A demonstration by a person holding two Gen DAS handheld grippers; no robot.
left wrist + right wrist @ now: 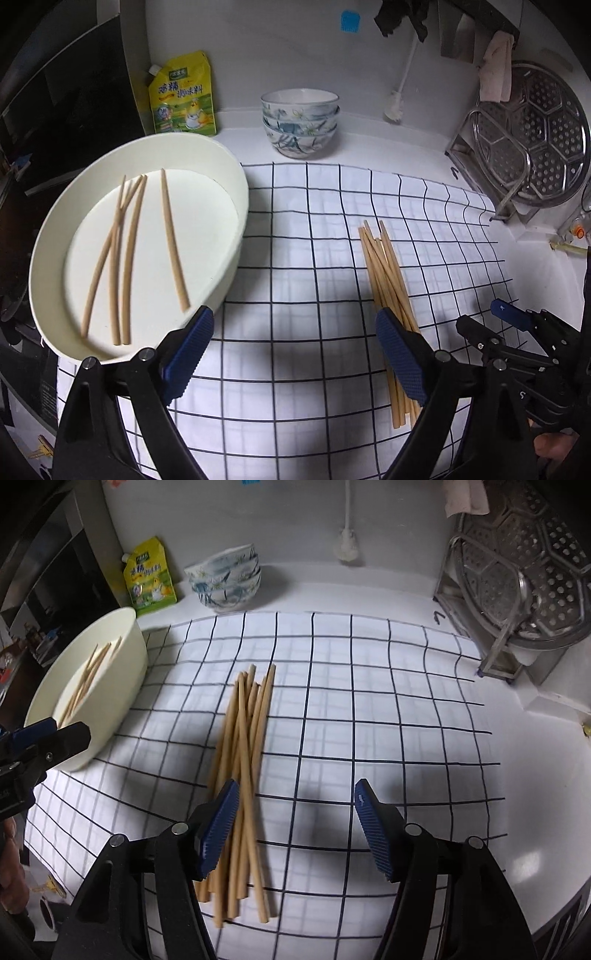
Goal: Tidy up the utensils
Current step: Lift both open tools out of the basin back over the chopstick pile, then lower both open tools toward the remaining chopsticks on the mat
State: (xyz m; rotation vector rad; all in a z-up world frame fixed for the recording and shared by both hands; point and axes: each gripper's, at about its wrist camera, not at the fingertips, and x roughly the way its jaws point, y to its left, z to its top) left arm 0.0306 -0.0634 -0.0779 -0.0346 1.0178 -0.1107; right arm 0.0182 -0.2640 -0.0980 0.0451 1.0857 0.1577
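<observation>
a white desk (406, 602) in a kitchen corner, partly covered by a white cloth with a dark grid pattern (369, 709). on the cloth lies a loose pile of pale wooden chopsticks (243, 746), overlapping one another. their long axes run roughly from the near edge of the cloth toward the back wall, with the far tips fanning out a little.

to the left of the pile, resting on the cloth's edge, is a cream oval tray (236, 206). five more chopsticks in the tray (129, 254) lie flat on its floor, also pointing lengthwise from near to far; four cross or nearly touch, and one lies apart to the right.

the left gripper (293, 354) hangs over the cloth between the tray and the pile, jaws spread wide with nothing between them. the right gripper (295, 830) hangs just right of the pile's near end, jaws apart and empty, its left pad in front of the sticks.

at the back stand a stack of painted bowls (300, 122), a yellow seasoning pouch (183, 96) and, to the right, a metal rack holding a perforated steamer plate (543, 140).
</observation>
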